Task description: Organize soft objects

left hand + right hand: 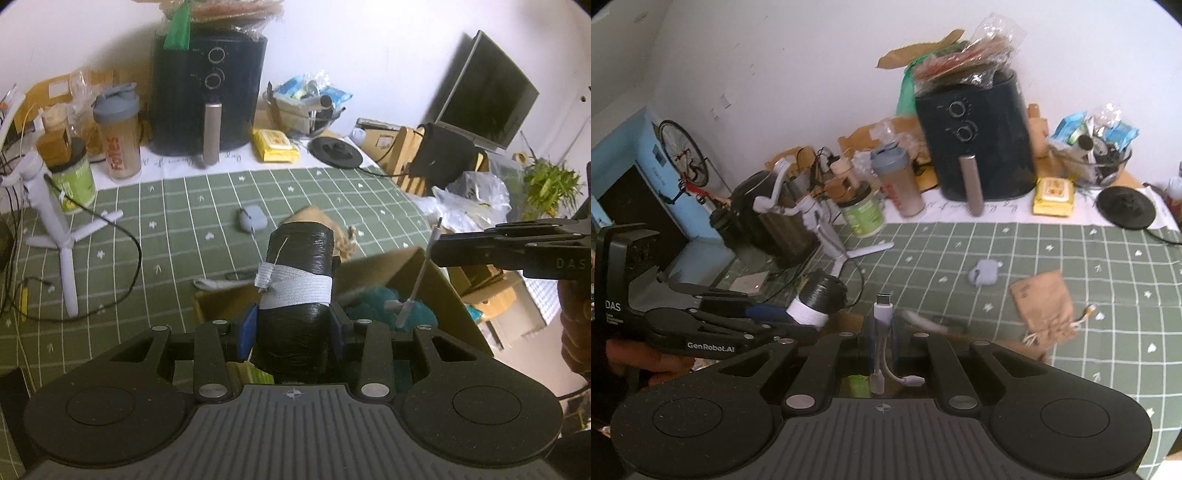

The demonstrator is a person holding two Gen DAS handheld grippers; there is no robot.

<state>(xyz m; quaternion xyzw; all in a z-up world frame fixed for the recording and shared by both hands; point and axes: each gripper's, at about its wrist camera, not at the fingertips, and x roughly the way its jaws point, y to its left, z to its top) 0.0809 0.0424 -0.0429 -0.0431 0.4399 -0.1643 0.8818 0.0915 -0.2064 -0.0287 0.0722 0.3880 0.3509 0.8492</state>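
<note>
The left tool [293, 325] clamps its blue pads on a black fibrous roll bound with a grey fabric band [299, 273], held above the open brown cardboard box [447, 291] at the near edge of the green grid-patterned counter [177, 221]. The right tool [881, 332], nearly closed, pinches a white USB cable adapter [881, 314]. A tan drawstring pouch [1045, 302] lies near a small grey case [984, 271]; open cloth surrounds both.

Mid tabletop [1015, 251] mostly free; only grey case [984, 272] & brown pouch [1043, 301] there. Back edge blocked: air fryer [979, 140], shaker bottle [897, 181]. Tripod [62, 236] + cables crowd left.
</note>
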